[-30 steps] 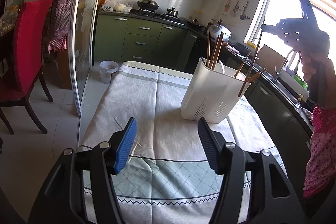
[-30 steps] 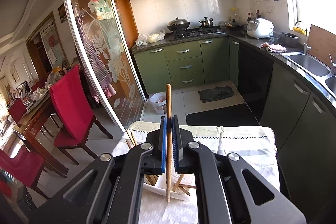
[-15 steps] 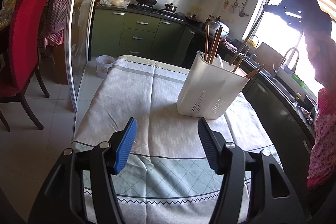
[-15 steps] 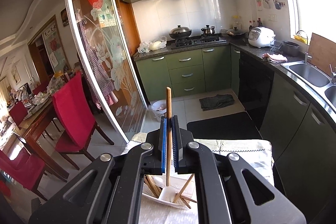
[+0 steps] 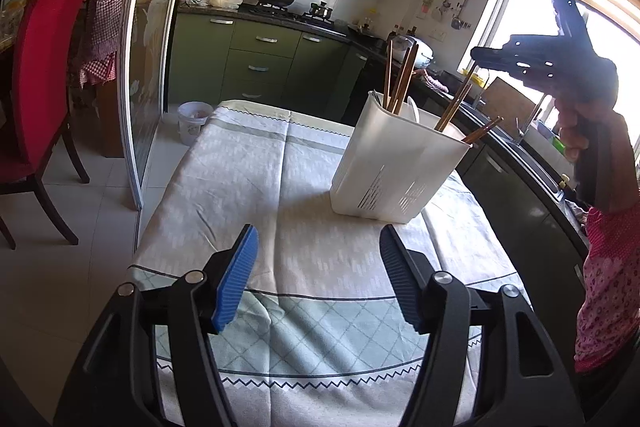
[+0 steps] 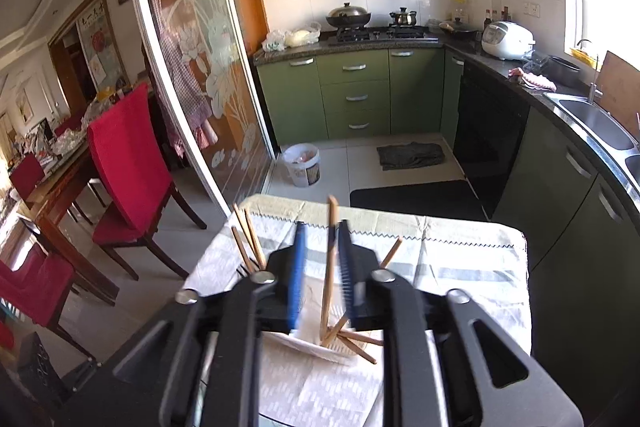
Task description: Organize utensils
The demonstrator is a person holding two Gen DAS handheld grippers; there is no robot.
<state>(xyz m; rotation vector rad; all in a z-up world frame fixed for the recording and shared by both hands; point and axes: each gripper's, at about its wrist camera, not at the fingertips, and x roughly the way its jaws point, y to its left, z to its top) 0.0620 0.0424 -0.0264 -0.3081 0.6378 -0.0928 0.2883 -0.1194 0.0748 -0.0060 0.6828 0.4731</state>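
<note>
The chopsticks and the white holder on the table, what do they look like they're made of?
Chopsticks: probably wood or bamboo, going by the warm brown colour, matte look and square-ish shafts. One stands between the right gripper's just-opened pads. Holder: most likely plastic, being smooth, slightly glossy white with thin walls and moulded drain slits near its base. Ceramic seems unlikely.

No text is reading clearly: dark brush characters are showing on a wall scroll (image 6: 93, 21) far left of the right gripper, illegible.
</note>
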